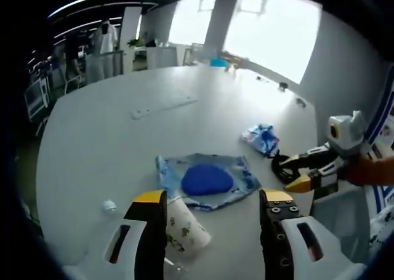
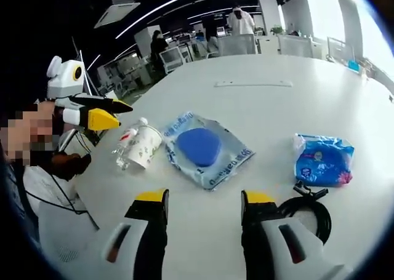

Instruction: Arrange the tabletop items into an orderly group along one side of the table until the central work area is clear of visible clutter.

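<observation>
**Both hand-held grippers released above a cluttered white desk**

In the left gripper view, the left hand-held gripper has its yellow-tipped jaws spread apart with nothing between them. A small crumpled white scrap lies at the far left on the smooth, rounded white desk. Right of it, a printed paper cup lies on its side, just behind the left jaw. Beyond the jaws sits a flat, glossy blue-patterned pouch with a domed, solid blue lump on its middle. Farther right is a crinkled blue packet, then a coil of black cable close to the jaw tips of the right hand-held gripper, which comes in from the right. A long, flat white strip lies far back on the desk.

In the right gripper view, the left hand-held gripper enters at the left, above a clear plastic bottle and the cup, both tipped over side by side. The pouch and lump lie just beyond the right hand-held gripper, whose jaws stand parted and bare. The packet is to the right, and the cable lies near the right jaw.
</observation>
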Demonstrator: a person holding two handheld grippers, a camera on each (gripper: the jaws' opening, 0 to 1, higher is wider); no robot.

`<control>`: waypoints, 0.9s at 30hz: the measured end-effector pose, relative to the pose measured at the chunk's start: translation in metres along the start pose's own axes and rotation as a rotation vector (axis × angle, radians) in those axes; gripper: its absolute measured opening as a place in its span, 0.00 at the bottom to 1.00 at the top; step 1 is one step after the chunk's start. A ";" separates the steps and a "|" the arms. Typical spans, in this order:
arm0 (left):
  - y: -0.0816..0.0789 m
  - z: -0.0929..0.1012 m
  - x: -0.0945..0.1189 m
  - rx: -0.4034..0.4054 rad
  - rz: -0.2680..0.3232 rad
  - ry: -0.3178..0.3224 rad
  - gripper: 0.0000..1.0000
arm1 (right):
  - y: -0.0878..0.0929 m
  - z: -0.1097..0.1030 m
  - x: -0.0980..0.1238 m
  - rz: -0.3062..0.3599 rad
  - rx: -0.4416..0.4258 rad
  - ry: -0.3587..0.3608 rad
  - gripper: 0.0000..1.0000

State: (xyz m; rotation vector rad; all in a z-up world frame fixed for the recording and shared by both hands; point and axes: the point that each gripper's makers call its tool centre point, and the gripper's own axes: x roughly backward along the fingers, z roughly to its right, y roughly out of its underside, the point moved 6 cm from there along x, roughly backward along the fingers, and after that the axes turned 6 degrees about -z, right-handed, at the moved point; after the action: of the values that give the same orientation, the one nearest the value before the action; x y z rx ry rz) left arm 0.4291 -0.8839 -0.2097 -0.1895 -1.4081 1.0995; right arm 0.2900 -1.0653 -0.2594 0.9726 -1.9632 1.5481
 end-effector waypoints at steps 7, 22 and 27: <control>-0.004 -0.008 -0.004 -0.012 -0.008 0.002 0.57 | 0.001 -0.001 -0.003 -0.004 -0.026 0.015 0.44; -0.006 -0.020 -0.015 -0.029 -0.032 0.011 0.57 | 0.004 0.001 -0.006 -0.017 -0.061 0.044 0.44; -0.005 -0.023 -0.018 -0.030 -0.042 0.010 0.57 | 0.005 0.003 -0.007 -0.016 -0.079 0.049 0.43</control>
State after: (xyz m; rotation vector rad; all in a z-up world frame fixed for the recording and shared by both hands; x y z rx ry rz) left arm 0.4551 -0.8878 -0.2235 -0.1863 -1.4147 1.0419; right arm 0.2913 -1.0659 -0.2685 0.9072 -1.9627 1.4607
